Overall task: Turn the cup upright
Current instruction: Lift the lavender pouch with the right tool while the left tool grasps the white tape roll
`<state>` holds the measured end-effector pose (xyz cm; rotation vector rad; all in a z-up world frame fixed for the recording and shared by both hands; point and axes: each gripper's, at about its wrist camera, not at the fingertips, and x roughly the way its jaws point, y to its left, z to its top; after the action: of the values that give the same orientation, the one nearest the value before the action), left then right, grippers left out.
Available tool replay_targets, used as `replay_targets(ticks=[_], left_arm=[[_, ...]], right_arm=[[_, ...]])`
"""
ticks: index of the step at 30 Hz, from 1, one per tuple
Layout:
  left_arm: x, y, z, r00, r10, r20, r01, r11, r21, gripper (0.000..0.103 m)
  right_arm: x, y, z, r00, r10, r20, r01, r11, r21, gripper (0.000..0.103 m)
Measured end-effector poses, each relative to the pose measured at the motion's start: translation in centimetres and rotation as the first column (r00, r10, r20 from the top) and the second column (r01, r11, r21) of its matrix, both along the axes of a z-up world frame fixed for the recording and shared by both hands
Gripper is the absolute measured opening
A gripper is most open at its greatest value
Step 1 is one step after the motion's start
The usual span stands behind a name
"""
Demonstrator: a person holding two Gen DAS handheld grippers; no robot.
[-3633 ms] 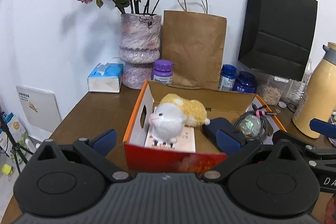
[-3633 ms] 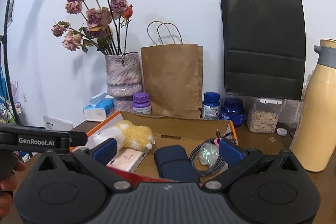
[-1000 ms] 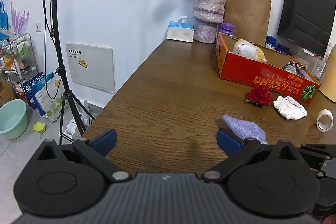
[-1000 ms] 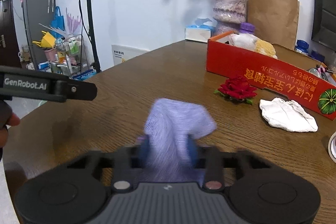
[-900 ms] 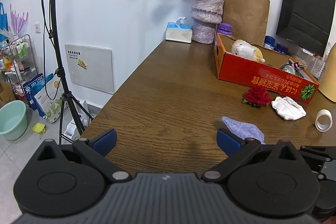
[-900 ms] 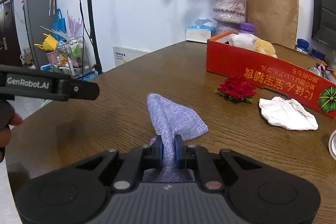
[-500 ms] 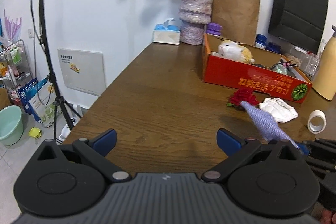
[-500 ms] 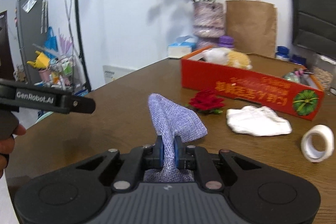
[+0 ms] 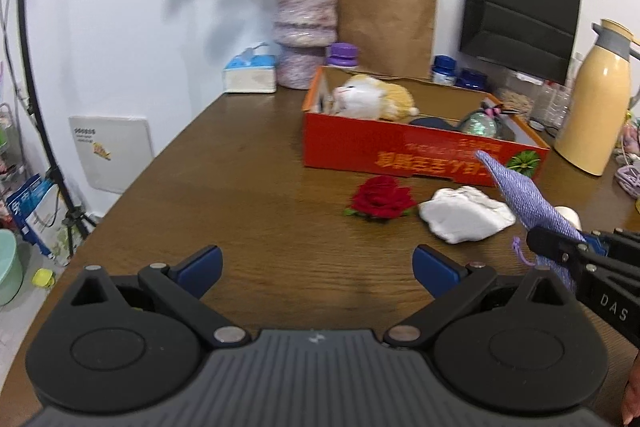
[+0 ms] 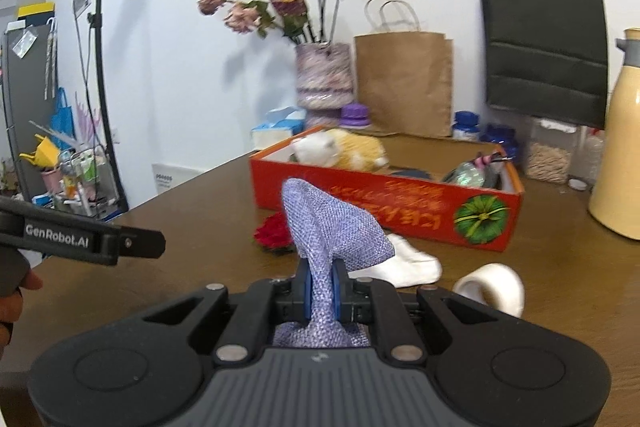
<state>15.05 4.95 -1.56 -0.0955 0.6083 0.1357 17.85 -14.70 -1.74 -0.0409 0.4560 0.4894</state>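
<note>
- Table point(image 9: 248, 187): brown wood, running back to the white wall, clutter along its far edge.
- Black bag point(image 9: 520, 7) and brown bag point(image 9: 388, 23): both against the wall, behind the box.
- Box point(image 9: 360, 147): red, open on top, well back on the table, with a plush point(image 9: 368, 101) lying in its left end.
- Vase point(image 9: 306, 27): dried flowers in it, standing left of the brown bag.
- Flask point(image 9: 596, 107): cream-coloured, upright, just right of the box.
- Left gripper point(image 9: 316, 267): jaws spread wide, nothing between them, hovering over bare wood at the near edge.
- Right gripper point(image 10: 320, 277): clamped tight on a pouch point(image 10: 332, 223), and there it is, purple mesh pinched in the middle, its free end sticking up and forward out of the jaws.
- White cloth point(image 9: 464, 213): crumpled on the table in front of the box, beyond the pouch.
- Rose point(image 9: 380, 197): red, lying just left of the white cloth.
- Ring point(image 10: 490, 287): white, on its side, near the white cloth on the right.
- Cup: I cannot tell where it is from either wrist view.
</note>
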Motion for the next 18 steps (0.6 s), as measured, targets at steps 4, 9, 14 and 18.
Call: replay_targets(ticks=[4, 9, 14, 18], left_arm=[[1.0, -2.0, 0.2, 1.000, -0.031, 0.003, 0.031, 1.000, -0.003, 0.103], [2.5, -4.7, 0.2, 0.998, -0.066, -0.004, 0.066, 0.998, -0.004, 0.103], [4.1, -7.3, -0.1, 0.996, -0.089, -0.015, 0.089, 0.996, -0.007, 0.103], [5.2, -9.4, -0.3, 0.993, -0.112, -0.024, 0.111, 0.994, -0.012, 0.103]], right_arm=[[0.5, -2.0, 0.4, 1.000, -0.022, 0.018, 0.022, 1.000, -0.004, 0.009], [1.2, -4.4, 0.8, 0.998, -0.046, 0.044, 0.047, 0.999, -0.016, 0.009], [2.2, -6.9, 1.1, 0.996, -0.072, 0.061, 0.073, 0.997, -0.018, 0.009], [3.0, -8.6, 0.9, 0.995, -0.080, 0.059, 0.081, 0.996, -0.025, 0.009]])
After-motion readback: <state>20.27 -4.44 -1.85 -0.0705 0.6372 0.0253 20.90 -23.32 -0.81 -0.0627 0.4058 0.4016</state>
